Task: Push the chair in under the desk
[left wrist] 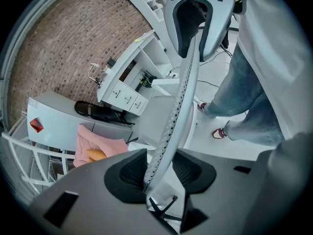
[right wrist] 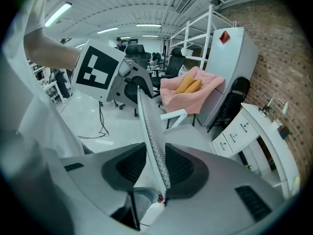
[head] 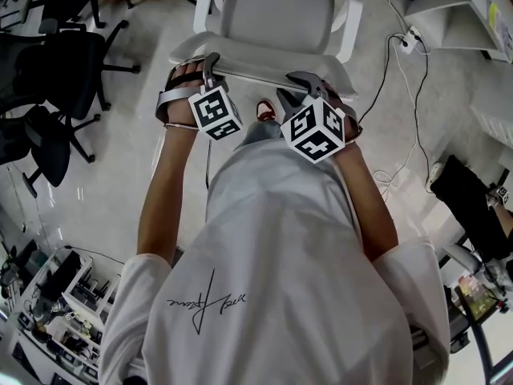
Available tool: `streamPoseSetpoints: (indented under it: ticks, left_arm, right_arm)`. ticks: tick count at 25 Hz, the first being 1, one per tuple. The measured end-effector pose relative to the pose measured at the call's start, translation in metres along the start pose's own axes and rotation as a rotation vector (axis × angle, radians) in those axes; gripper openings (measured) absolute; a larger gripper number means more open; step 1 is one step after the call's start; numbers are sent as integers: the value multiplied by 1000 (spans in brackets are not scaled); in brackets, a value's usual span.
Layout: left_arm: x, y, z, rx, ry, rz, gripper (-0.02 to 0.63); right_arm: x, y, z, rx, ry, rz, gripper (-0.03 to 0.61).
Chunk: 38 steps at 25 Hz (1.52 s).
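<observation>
A light grey office chair (head: 276,14) stands in front of the person, its backrest toward them. Both grippers are at the backrest's top rim (head: 256,69). My left gripper (head: 210,61) straddles the rim (left wrist: 181,102) near its left end; its jaws (left wrist: 159,173) stand wide, with a gap beside the rim, so it is open. My right gripper (head: 303,83) is at the rim's right part, and its pads (right wrist: 156,168) lie against both sides of the rim (right wrist: 149,126). A white desk with drawers (left wrist: 127,77) stands beyond the chair, by the brick wall.
Black office chairs (head: 64,70) crowd the left. A power strip and cables (head: 409,42) lie on the floor at the right. A pink cloth (right wrist: 190,89), a black folding chair (right wrist: 232,102) and a grey cabinet (right wrist: 230,62) stand near the desk (right wrist: 249,126).
</observation>
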<state>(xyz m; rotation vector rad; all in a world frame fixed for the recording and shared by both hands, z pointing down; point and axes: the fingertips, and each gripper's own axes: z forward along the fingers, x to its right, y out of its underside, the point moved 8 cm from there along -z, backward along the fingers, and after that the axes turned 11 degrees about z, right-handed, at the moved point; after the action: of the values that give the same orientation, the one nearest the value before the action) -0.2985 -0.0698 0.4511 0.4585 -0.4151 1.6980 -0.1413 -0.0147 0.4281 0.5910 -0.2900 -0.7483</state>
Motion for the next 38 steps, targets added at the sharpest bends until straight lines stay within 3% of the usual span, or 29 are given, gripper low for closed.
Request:
streamPoseSetpoints:
  ticks: [20, 30, 38]
  left_arm:
    - [-3, -20, 2, 11, -22, 24, 161]
    - [-4, -39, 4, 48, -29, 43, 161]
    - [-9, -66, 9, 103, -43, 106, 156]
  right_arm:
    - [15, 9, -10, -24, 2, 23, 138]
    - [27, 21, -19, -38, 24, 37, 138]
    - [46, 39, -31, -26, 65, 64, 143]
